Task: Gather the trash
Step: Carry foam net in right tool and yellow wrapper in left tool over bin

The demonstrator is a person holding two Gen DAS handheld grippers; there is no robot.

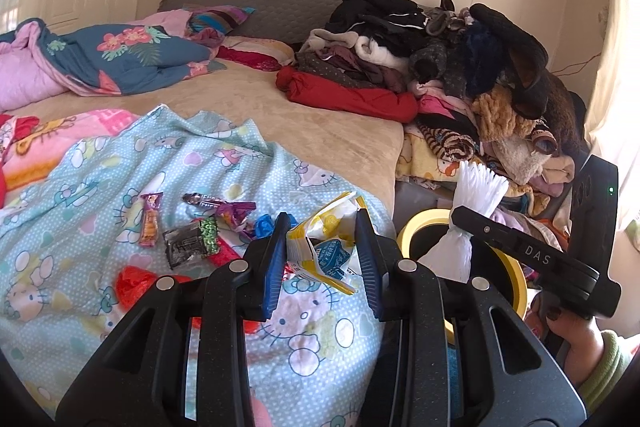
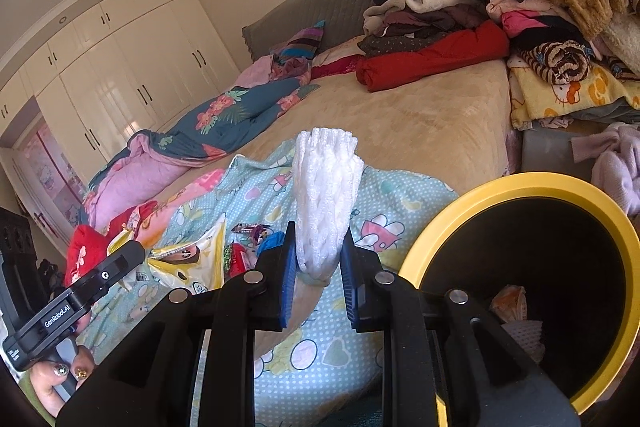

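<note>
My left gripper (image 1: 322, 229) is shut on a crumpled yellow and white snack bag (image 1: 320, 247), held just above the light blue cartoon blanket (image 1: 120, 167). The same bag shows in the right wrist view (image 2: 192, 263). My right gripper (image 2: 316, 247) is shut on a white foam net sleeve (image 2: 326, 195), which stands upright between the fingers beside the bin. The sleeve also shows in the left wrist view (image 1: 472, 215). A yellow-rimmed bin (image 2: 520, 267) with a dark inside stands at the bed's edge, with trash in it. Several wrappers (image 1: 192, 231) and a red bag (image 1: 134, 285) lie on the blanket.
A tall pile of clothes (image 1: 440, 59) covers the far right of the bed. A floral quilt (image 1: 120, 55) and pillows lie at the far left. White wardrobes (image 2: 112, 75) line the wall. The tan sheet (image 1: 312, 119) shows mid-bed.
</note>
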